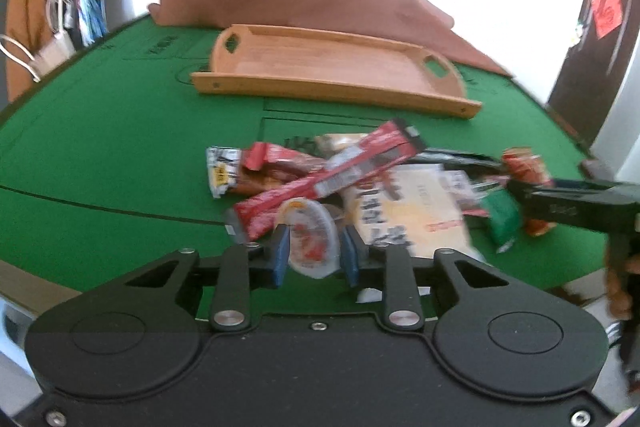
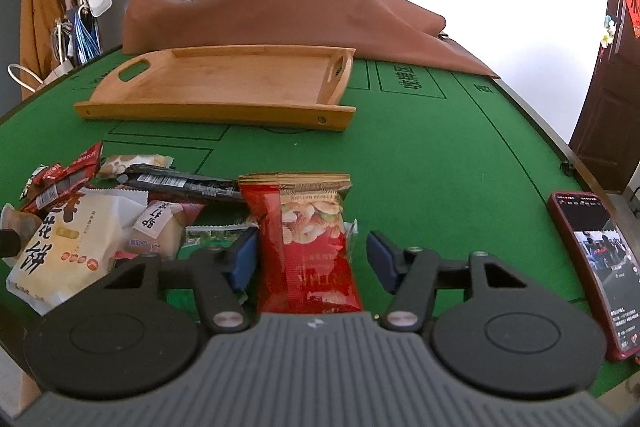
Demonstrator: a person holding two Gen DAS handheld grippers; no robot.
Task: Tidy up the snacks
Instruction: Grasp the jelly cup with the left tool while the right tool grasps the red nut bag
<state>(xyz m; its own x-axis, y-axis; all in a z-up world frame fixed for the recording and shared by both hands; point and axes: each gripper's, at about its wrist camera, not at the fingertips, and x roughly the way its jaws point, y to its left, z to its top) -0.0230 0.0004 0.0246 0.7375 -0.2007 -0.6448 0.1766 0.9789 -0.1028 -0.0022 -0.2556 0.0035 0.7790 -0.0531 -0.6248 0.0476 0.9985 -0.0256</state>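
- Looking along my left tongs point(image 1: 312, 251), I see a small sealed cup point(image 1: 310, 241) between the blue pads point(image 1: 280, 253). They sit right at its sides, but blur hides whether they press, so I cannot tell if it is clamped.
- Beyond the cup lies the snack pile point(image 1: 360, 179) on the green table point(image 1: 120, 147). A long red bar point(image 1: 328, 175) rests just beside the cup's far edge.
- At the back, the wooden tray point(image 1: 328, 67) stands empty, well apart from the pile.
- My right tongs point(image 1: 520, 187) reach in from the right of this view, over the pile's edge.
- Turning to the right view, my right tongs point(image 2: 312, 259) straddle a red nut bag point(image 2: 308, 247) with the blades apart. The left pad point(image 2: 242, 259) is at the bag's edge; the right one stands clear of it, so nothing is gripped.
- The tray point(image 2: 216, 115) is empty here too, and a phone point(image 2: 592, 267) lies near on the right.
- Risks, as I judge them: the cup's smooth rounded wall may squirt out under a tight squeeze. Lifting it may drag the red bar. The bag, pinched low, may sag or slip, and a wide swing could clip the phone.
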